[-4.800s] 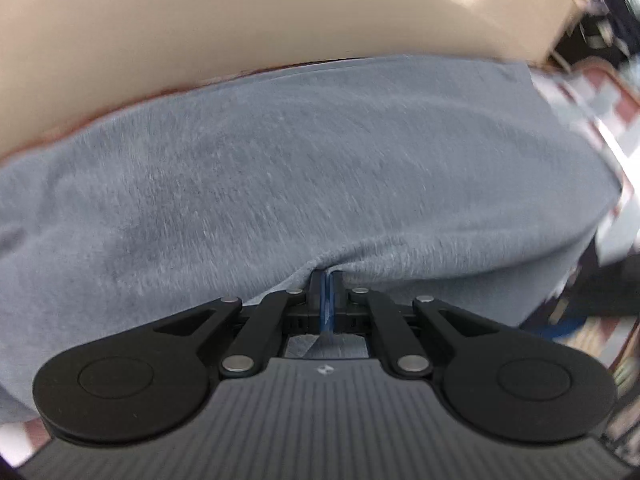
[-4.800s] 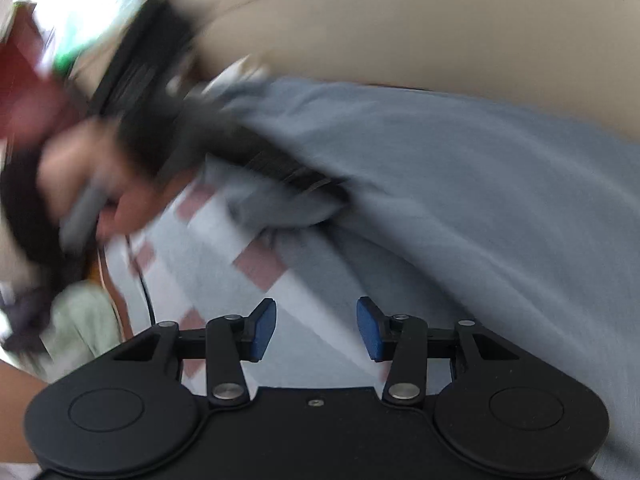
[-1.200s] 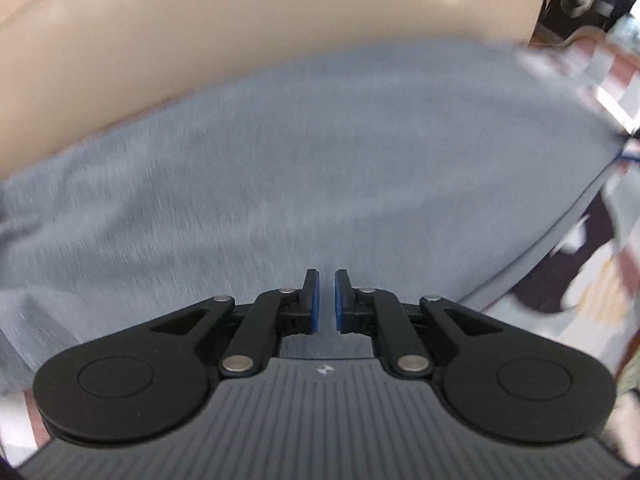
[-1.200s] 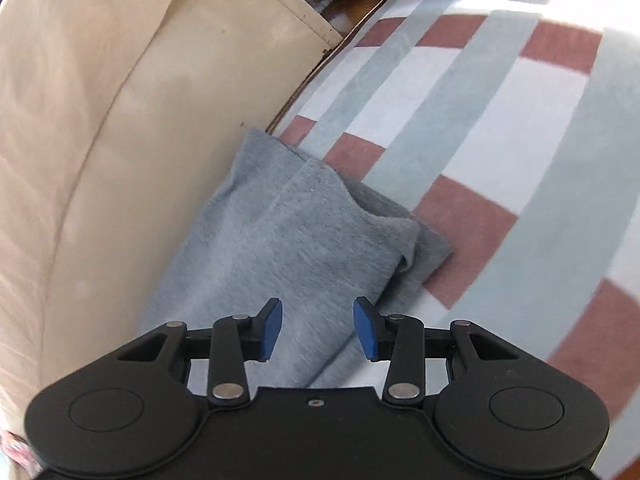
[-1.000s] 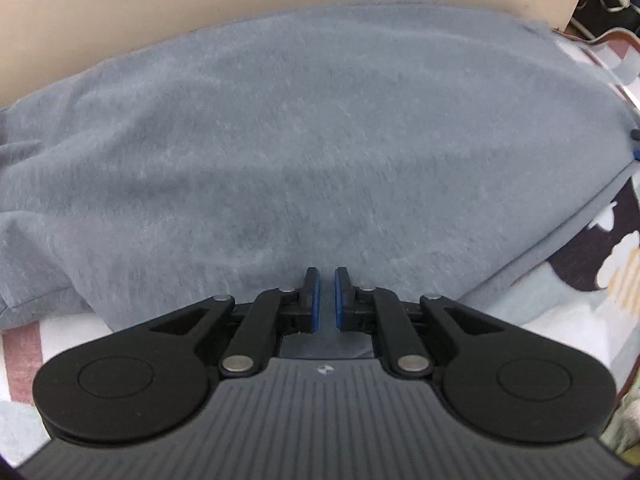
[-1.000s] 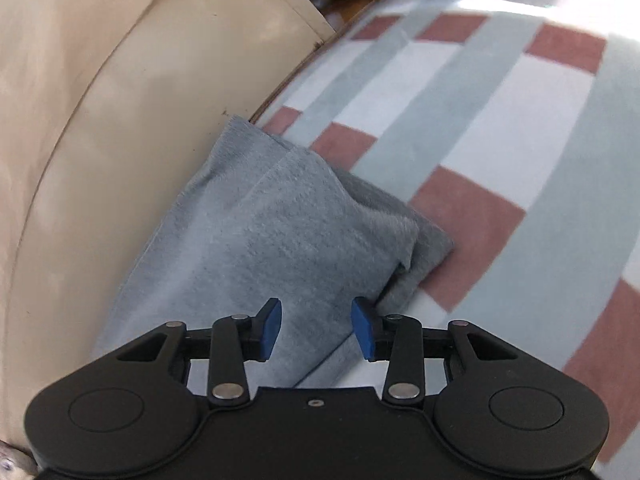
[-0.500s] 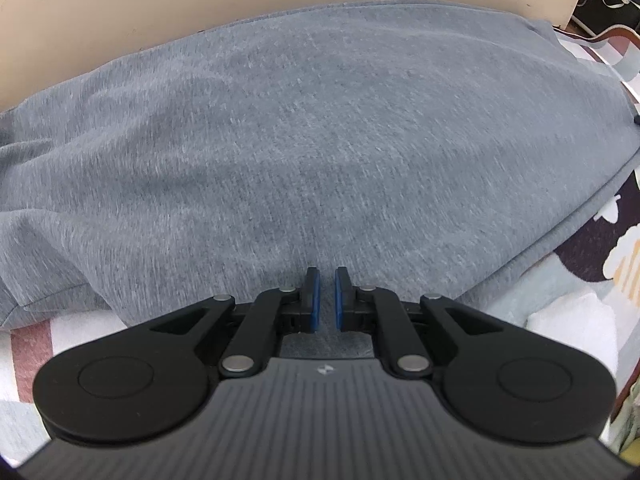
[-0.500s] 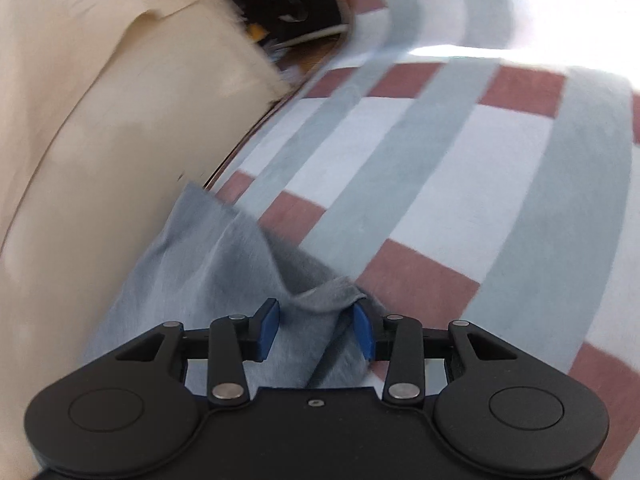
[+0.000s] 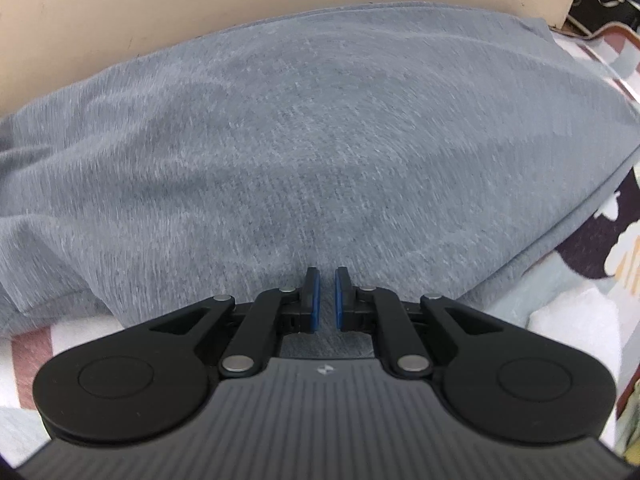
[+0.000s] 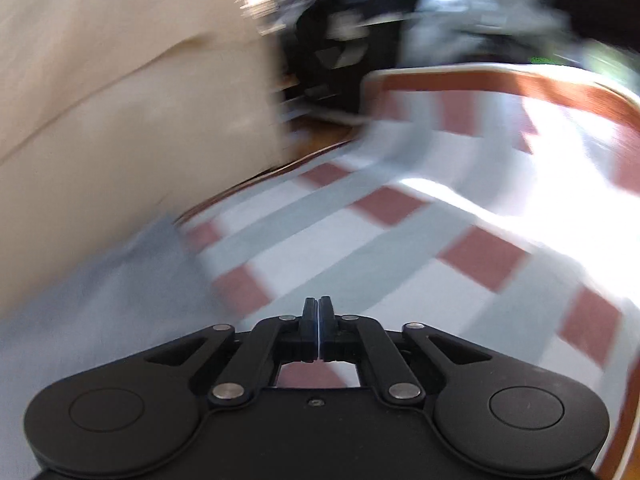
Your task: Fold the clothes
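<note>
Left gripper point(image 9: 324, 294): blue pads nearly together, a thin gap showing – clenched, poised over the near edge of the grey garment point(image 9: 312, 152); whether cloth is pinched, cannot tell.
Right gripper point(image 10: 318, 320): jaws have just been closing, pads now pressed together; nothing visible between them, view blurred.
Grey garment: spread wide before the left gripper; in the right view, low at left beside the checked sheet point(image 10: 400, 248).
Checked sheet: grey, white and brick-red squares – beneath the garment.
Beige cushion point(image 9: 200, 8): behind the garment, touching its far edge.
</note>
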Tool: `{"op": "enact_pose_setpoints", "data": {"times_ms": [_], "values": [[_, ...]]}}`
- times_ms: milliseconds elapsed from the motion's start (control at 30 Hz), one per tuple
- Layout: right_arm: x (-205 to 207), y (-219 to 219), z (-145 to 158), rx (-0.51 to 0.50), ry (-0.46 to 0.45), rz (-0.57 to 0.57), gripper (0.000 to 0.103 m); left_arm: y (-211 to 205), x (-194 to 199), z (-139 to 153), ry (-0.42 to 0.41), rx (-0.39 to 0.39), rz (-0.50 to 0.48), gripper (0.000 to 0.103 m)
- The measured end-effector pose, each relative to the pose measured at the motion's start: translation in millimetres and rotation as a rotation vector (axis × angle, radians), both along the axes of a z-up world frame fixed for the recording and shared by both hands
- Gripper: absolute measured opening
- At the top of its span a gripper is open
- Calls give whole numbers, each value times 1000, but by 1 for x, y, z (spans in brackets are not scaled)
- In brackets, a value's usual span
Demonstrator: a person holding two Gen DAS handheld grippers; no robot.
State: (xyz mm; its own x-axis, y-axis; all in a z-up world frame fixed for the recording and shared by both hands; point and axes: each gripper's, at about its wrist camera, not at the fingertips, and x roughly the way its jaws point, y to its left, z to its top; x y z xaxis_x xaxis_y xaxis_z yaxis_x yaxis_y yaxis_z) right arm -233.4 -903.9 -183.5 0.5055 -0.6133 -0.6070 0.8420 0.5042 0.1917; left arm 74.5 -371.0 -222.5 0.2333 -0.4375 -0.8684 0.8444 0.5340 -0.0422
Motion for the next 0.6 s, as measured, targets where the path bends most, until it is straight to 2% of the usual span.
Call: {"op": "enact_pose_setpoints", "data": {"times_ms": [200, 300, 367, 433, 500, 567, 600], "values": [[20, 38, -5, -135, 192, 290, 11, 1, 1, 0, 11, -4, 5, 7], [32, 36, -15, -161, 314, 298, 11, 1, 1, 0, 7, -1, -2, 7], [34, 29, -19, -118, 315, 288, 23, 1, 2, 0, 12, -3, -2, 7], [33, 21, -21, -77, 273, 294, 34, 2, 2, 0, 16, -6, -2, 7], [32, 15, -25, -71, 254, 313, 34, 2, 3, 0, 17, -7, -5, 7], [28, 13, -25, -63, 223, 354, 8, 2, 3, -1, 18, -7, -8, 7], [25, 12, -24, -56, 203, 376, 8, 2, 4, -1, 21, -7, -8, 7]]}}
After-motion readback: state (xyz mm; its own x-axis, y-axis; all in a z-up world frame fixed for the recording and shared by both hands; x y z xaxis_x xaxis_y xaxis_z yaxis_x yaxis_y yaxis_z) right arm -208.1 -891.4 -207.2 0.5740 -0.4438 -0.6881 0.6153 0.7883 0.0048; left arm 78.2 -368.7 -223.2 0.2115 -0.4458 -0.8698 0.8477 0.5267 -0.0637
